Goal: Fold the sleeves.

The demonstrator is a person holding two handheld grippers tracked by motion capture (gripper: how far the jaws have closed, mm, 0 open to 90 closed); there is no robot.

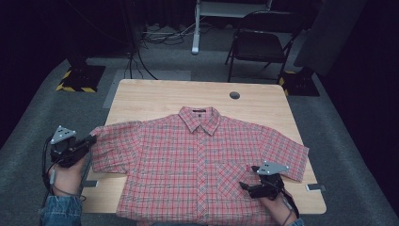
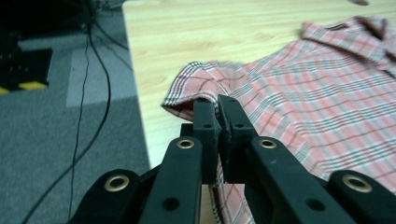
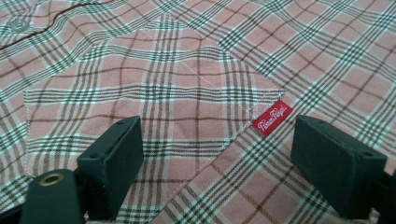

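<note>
We see a red plaid shirt [image 1: 197, 165] spread flat, front up, on the wooden counter [image 1: 164, 96], its collar toward the far edge. Our left gripper [image 1: 92, 139] sits at the counter's left side with its jaws closed on the hem of the shirt's sleeve [image 2: 196, 88], the cloth pinched between them and lifted slightly. Our right gripper [image 1: 245, 186] hovers over the chest pocket [image 3: 154, 98] near the counter's front edge, jaws wide open and holding nothing, with a small red label [image 3: 272, 117] between them.
</note>
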